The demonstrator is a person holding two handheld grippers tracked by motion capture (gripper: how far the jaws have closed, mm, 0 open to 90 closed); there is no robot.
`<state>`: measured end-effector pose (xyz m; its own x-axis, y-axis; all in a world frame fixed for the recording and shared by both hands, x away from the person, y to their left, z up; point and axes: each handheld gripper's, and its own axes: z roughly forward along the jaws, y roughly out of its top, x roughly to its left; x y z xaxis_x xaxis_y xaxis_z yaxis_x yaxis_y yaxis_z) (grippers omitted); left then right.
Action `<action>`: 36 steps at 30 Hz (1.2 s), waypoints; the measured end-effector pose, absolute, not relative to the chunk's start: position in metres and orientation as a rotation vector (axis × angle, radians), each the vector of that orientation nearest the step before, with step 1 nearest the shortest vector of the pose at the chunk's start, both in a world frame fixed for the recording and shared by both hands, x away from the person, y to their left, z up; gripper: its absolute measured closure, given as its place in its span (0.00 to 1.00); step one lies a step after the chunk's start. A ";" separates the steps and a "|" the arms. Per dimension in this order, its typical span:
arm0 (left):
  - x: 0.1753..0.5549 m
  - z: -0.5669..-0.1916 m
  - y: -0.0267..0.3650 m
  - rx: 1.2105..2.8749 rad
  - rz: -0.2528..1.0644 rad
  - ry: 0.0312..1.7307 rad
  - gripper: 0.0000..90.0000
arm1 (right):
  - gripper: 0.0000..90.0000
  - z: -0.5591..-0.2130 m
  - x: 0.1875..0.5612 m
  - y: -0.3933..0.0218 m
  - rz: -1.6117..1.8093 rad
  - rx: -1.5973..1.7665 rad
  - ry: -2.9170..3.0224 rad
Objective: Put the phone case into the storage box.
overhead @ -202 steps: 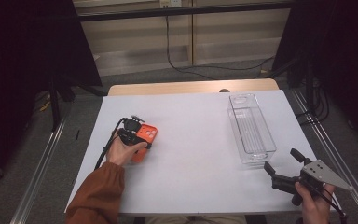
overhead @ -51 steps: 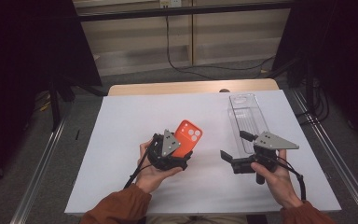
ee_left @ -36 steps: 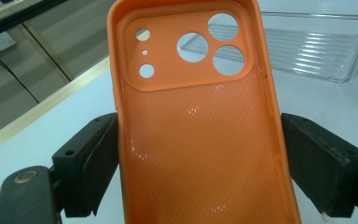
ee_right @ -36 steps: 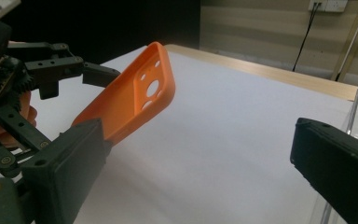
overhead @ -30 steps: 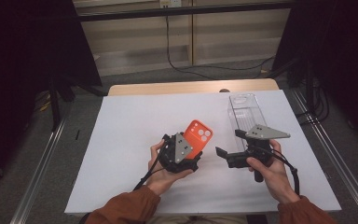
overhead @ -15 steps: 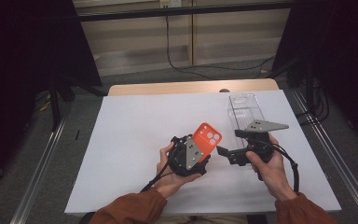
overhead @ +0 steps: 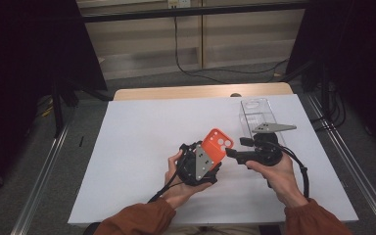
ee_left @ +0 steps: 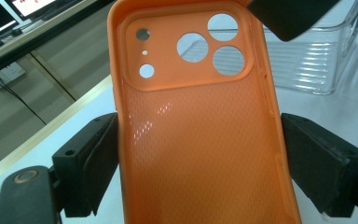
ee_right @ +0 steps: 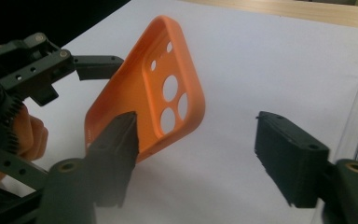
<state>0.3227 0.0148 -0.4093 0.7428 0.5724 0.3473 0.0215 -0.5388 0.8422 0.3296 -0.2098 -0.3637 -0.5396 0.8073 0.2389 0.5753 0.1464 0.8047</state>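
The orange phone case runs off the frame's bottom edge.

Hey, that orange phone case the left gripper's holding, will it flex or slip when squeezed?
The orange phone case is an empty, thin-walled shell, so probably light and somewhat bendy. Its glossy rim may slip; the left gripper clamps only its side edges.

Clear plastic bin on white table, right side far end. Black cable on floor beyond.

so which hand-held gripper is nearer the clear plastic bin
Right. The right hand-held gripper sits just beside the clear plastic bin, its jaws just closing toward the orange phone case. The left hand-held gripper, clamped on that case, is farther away.
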 end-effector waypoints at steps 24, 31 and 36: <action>0.325 -0.412 0.015 2.047 0.790 0.458 0.17 | 0.82 -0.368 0.346 -0.201 1.417 1.623 2.163; 0.324 -0.416 0.013 2.055 0.800 0.450 0.17 | 0.82 -0.371 0.346 -0.201 1.411 1.659 2.168; 0.324 -0.418 0.012 2.058 0.804 0.455 0.17 | 0.85 -0.374 0.348 -0.203 1.428 1.703 2.159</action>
